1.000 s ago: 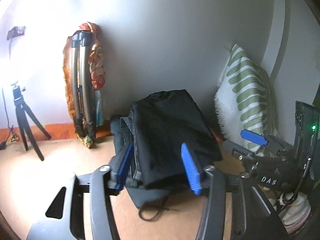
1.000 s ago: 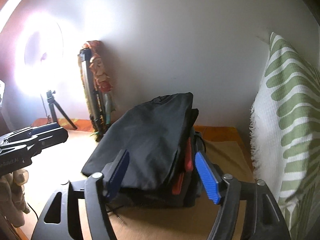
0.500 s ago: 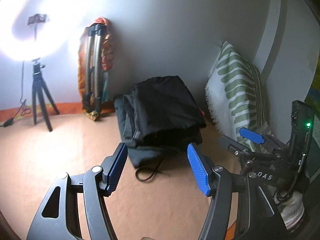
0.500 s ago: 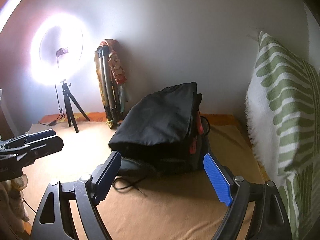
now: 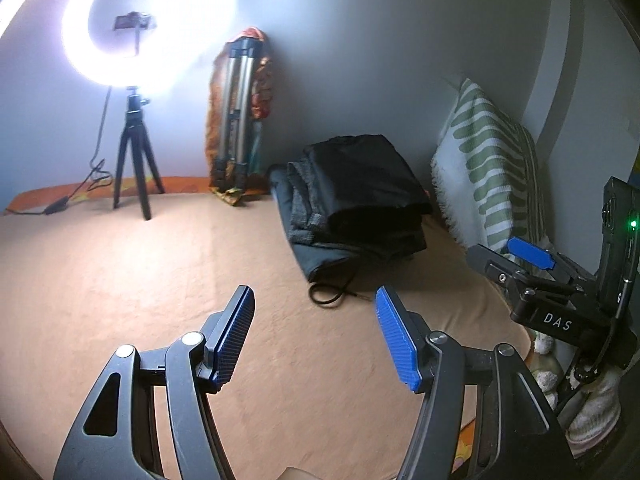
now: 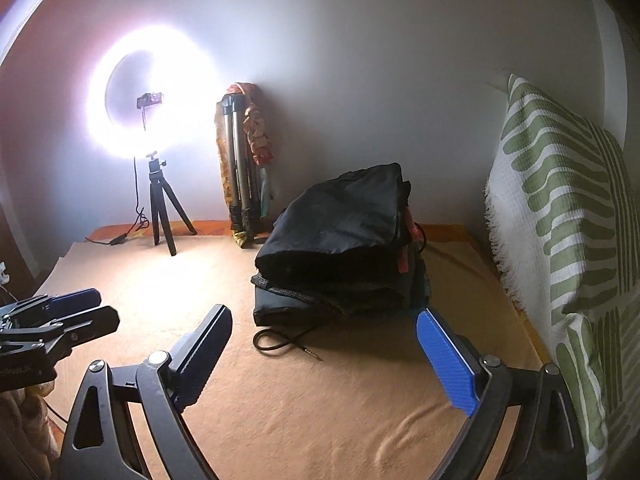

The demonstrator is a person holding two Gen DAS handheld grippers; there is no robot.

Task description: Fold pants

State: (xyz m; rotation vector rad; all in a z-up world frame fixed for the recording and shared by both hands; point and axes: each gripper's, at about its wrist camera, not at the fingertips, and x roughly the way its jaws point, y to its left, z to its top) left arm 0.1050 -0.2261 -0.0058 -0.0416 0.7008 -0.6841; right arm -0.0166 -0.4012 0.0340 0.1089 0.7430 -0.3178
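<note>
Pants (image 6: 344, 216) folded, dark, topping a stack of dark clothes (image 5: 316, 236) on tan bed cover (image 6: 320, 400) by wall; layers beneath hard to tell apart. Green-striped pillow (image 6: 560, 216) cut off right. Right gripper (image 6: 324, 356) jaws opening, empty; left gripper (image 5: 314, 340) parted, empty. Both short of stack.

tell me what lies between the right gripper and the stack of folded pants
In the right wrist view, only bare orange bedcover and a loose black cord lie between the opening, empty right gripper and the folded pants.
</note>
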